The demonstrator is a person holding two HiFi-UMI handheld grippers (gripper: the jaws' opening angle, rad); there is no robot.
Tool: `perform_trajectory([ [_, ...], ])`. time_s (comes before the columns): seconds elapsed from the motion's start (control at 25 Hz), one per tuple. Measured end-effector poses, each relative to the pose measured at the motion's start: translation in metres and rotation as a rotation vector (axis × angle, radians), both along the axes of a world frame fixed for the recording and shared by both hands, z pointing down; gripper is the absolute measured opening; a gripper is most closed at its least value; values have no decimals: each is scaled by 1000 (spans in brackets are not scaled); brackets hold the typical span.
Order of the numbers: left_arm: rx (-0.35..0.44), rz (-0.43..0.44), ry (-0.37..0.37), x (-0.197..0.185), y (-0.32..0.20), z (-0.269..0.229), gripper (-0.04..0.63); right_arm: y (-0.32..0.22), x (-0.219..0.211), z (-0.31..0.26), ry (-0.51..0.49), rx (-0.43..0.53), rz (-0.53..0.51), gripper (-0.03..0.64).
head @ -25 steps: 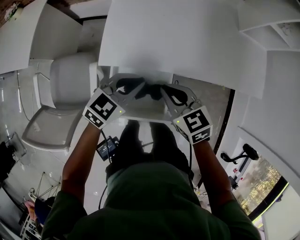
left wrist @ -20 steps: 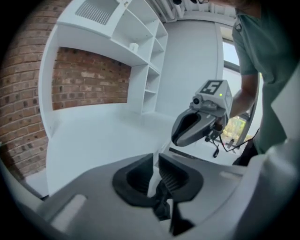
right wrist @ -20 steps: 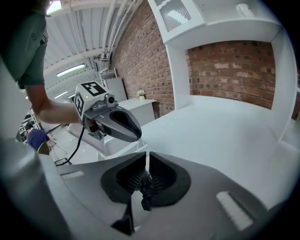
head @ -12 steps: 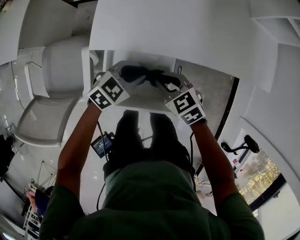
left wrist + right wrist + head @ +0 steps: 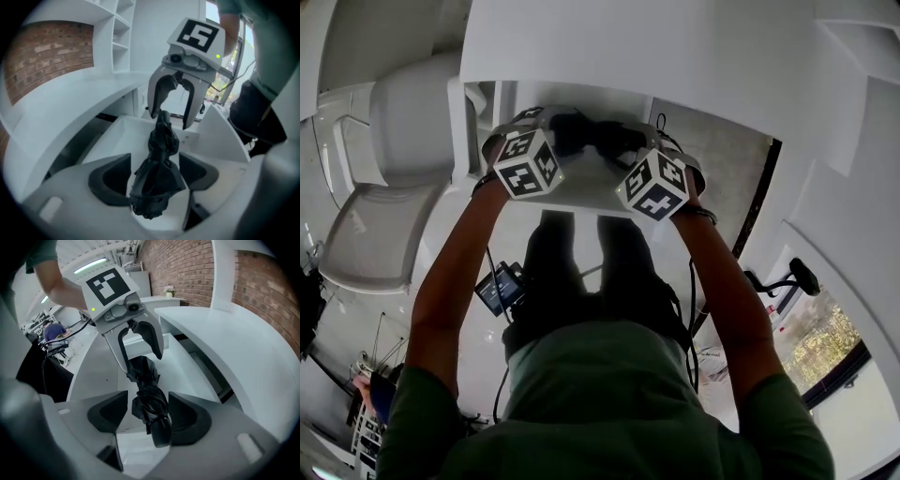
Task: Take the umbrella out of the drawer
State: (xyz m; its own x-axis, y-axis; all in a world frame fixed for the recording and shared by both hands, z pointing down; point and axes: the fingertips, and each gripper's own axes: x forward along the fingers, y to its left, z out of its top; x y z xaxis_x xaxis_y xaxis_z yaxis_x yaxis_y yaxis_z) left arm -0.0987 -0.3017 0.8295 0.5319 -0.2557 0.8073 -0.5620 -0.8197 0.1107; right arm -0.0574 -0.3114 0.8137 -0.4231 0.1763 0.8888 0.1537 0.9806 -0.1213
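- Left gripper: its jaws are opening and already stand wide, with the black folded umbrella between the pads. The bunched cloth comes close to the pad at the view's left, so a last touch there is hard to rule out
- Right gripper: its jaws are opening too and stand wide, with a clear gap on each side of the umbrella's thick rounded end
- Each gripper view shows the other gripper facing it over the umbrella's far end, fingers spread
- The umbrella lies lengthwise inside the open white drawer; I cannot tell whether it rests on the bottom
- In the head view the marker cubes hide both sets of jaws and the umbrella's ends, and its middle is dim in the shadow under the white desk top
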Motion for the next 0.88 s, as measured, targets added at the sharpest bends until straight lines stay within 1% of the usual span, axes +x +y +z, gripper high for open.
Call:
perform_trajectory([
  [0.08, -22, 34, -30, -1, 4, 19, 349, 0, 2, 13, 34, 23, -37, 290],
  [0.2, -51, 70, -70, -3, 11, 42, 384, 2, 5, 29, 80, 48, -80, 314],
  [0.28, -63, 81, -86, -4, 13, 53, 390, 2, 8, 40, 110, 58, -104, 324],
  [0.48, -76, 97, -114, -6, 17, 75, 390, -2, 16, 64, 182, 101, -162, 319],
  [0.52, -74, 99, -121, -6, 17, 78, 386, -3, 17, 68, 193, 112, -173, 307],
  [0.68, -40, 87, -137, -7, 16, 86, 300, -6, 18, 75, 215, 137, -210, 251],
  [0.8, -44, 79, -149, -8, 15, 84, 270, -6, 19, 71, 229, 114, -200, 215],
  [0.88, -56, 88, -165, -7, 17, 81, 253, -3, 21, 68, 230, 92, -192, 202],
])
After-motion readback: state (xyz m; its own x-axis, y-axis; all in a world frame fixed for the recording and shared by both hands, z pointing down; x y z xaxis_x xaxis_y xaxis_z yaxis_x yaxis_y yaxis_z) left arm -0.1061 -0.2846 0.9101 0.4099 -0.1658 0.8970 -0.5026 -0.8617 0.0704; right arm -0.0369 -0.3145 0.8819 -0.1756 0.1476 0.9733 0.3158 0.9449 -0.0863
